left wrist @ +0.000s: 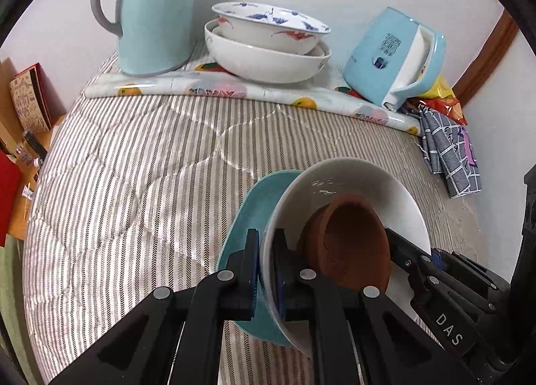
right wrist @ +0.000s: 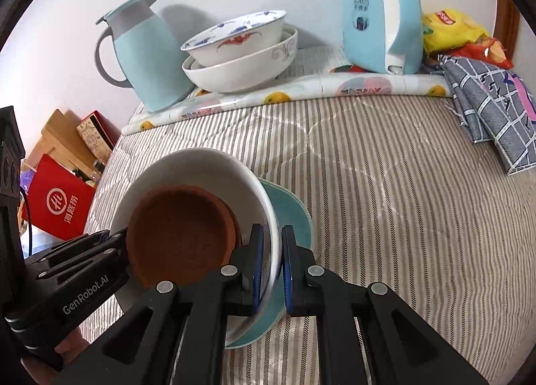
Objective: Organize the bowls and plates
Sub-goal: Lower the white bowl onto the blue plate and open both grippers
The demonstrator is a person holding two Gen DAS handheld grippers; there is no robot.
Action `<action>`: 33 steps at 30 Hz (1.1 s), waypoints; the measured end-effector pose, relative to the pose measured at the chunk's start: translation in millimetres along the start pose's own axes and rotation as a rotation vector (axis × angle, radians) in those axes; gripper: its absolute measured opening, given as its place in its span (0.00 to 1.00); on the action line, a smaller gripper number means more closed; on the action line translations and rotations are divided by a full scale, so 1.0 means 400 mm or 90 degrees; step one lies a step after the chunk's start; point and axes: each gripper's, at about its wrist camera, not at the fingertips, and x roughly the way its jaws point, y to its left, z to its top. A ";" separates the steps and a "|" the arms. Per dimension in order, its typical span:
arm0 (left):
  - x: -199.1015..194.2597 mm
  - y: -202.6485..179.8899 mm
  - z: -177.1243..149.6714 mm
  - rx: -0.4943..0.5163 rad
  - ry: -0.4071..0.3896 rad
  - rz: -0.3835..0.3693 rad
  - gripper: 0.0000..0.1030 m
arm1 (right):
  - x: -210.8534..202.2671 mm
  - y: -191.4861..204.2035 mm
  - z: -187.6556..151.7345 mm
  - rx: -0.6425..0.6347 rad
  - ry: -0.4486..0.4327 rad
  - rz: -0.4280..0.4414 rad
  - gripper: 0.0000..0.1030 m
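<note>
A white bowl [left wrist: 365,190] holds a small brown clay dish [left wrist: 351,237] and rests on a teal plate [left wrist: 248,217] on the striped cloth. My left gripper [left wrist: 266,271] is shut on the white bowl's left rim. My right gripper [right wrist: 271,264] is shut on the same white bowl's [right wrist: 187,164] right rim, next to the brown dish [right wrist: 181,234] and above the teal plate [right wrist: 294,214]. At the back, a patterned bowl [left wrist: 268,23] is nested in a larger white bowl [left wrist: 264,60]; the pair also shows in the right wrist view [right wrist: 241,57].
A teal thermos jug [left wrist: 154,13] stands back left and a blue kettle [left wrist: 395,57] back right, on a fruit-print mat [left wrist: 234,90]. A grey checked cloth [left wrist: 449,154] and snack bags [right wrist: 452,30] lie at the right. Red boxes [right wrist: 60,204] sit beyond the left edge.
</note>
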 end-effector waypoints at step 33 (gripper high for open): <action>0.007 0.043 -0.029 -0.023 0.025 -0.032 0.26 | -0.004 -0.038 -0.028 -0.008 0.001 0.019 0.35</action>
